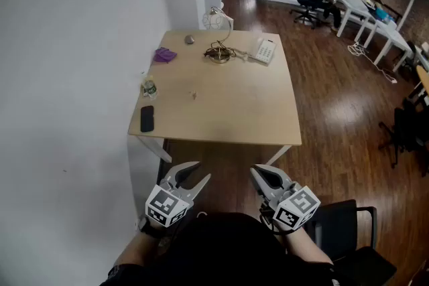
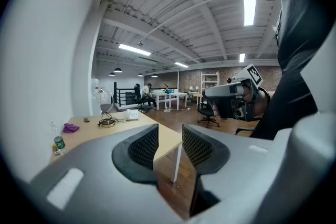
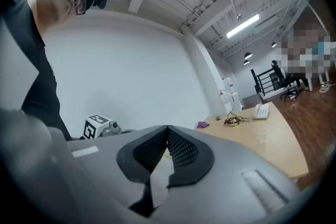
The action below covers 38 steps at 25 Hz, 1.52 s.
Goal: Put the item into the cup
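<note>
1. At the left edge of the table (image 1: 221,110), a small bottle (image 1: 149,88) is being seen standing upright. A black phone (image 1: 147,118) is being seen flat just beside it, toward the near-left corner.
2. Near the far-left corner, a crumpled purple item (image 1: 164,55) is being seen on its own. It is being taken as the likeliest thing to be moved, though that is only a judgement.
3. Along the far edge, a small grey object (image 1: 190,39), a wire-framed lamp (image 1: 219,53) and a white desk telephone (image 1: 263,50) are being seen in a row. No cup is being made out with certainty in any view.
4. Short of the near edge, well apart from everything on the table, the left gripper (image 1: 201,171) is being held with its fingers (image 2: 144,147) moderately apart and nothing between them.
5. Just to its right, the right gripper (image 1: 258,171) is being held with its fingertips (image 3: 181,147) touching and nothing caught between them.
6. The purple item is being judged light, soft and limp, and not fragile. A pinch on its bunched middle is being favoured, so that it comes up whole. Loose folds are being expected to hang down and catch on a rim.
</note>
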Tool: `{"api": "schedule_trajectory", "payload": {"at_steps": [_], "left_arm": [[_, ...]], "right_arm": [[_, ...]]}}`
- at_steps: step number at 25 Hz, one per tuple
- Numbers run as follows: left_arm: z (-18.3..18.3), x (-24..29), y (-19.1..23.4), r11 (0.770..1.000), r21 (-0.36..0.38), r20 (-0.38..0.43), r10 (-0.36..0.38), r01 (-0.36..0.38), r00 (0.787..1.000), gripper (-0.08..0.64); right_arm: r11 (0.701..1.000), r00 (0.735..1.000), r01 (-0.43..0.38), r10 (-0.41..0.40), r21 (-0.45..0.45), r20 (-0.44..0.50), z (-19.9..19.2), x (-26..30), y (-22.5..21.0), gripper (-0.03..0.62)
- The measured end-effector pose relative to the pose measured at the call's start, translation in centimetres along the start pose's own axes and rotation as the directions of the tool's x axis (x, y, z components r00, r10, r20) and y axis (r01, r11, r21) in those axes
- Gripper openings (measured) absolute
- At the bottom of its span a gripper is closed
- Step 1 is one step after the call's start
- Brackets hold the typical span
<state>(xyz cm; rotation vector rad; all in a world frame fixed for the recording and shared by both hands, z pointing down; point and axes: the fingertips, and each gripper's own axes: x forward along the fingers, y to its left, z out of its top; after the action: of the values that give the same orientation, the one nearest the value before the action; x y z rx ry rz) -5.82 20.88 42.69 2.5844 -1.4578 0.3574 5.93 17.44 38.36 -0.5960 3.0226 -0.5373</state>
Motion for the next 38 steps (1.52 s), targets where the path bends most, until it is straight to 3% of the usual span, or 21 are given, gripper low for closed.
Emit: {"api": "schedule_trajectory", "payload": {"at_steps": [6, 13, 22, 26, 32, 35, 38], "left_arm": [[-0.6, 2.3, 0.7, 1.000, 0.009, -0.004, 0.016, -0.016, 1.000, 0.137], [-1.8, 5.1, 4.5, 0.999, -0.008, -0.047, 0.033, -0.034, 0.998, 0.135], [-1.8, 12.2, 17.1, 1.000, 0.027, -0.041, 0.002, -0.001, 0.999, 0.137], [-1.3, 15.1, 23.3, 0.999, 0.040, -0.045, -0.011, 0.013, 0.999, 0.137], [-5.7, 20.1, 31.7, 0.997, 0.069, -0.179, -0.023, 0.036, 0.984, 0.135], [-9.7, 23.3, 36.5, 0.997, 0.081, -0.292, 0.020, 0.004, 0.956, 0.135], [-13.4, 26.4, 41.1, 0.998, 0.028, -0.374, 0.067, -0.061, 0.925, 0.135]], "right_arm": [[0.999, 1.000, -0.020, 0.019, -0.044, -0.018, -0.3, 0.7, -2.4, 0.008], [0.998, 0.998, -0.014, 0.011, -0.055, -0.064, -0.5, 3.5, -5.9, 0.008], [0.995, 0.997, 0.027, -0.033, -0.091, -0.064, 2.4, 13.5, -13.1, 0.008], [0.997, 0.995, 0.052, -0.056, -0.053, -0.085, 3.0, 18.3, -16.8, 0.008], [0.994, 0.991, 0.096, -0.100, -0.052, -0.084, 4.7, 23.5, -20.6, 0.008], [0.994, 0.990, 0.103, -0.107, -0.044, -0.091, 4.6, 25.6, -22.2, 0.008], [0.995, 0.990, 0.095, -0.098, -0.029, -0.098, 4.3, 27.3, -23.5, 0.008]]}}
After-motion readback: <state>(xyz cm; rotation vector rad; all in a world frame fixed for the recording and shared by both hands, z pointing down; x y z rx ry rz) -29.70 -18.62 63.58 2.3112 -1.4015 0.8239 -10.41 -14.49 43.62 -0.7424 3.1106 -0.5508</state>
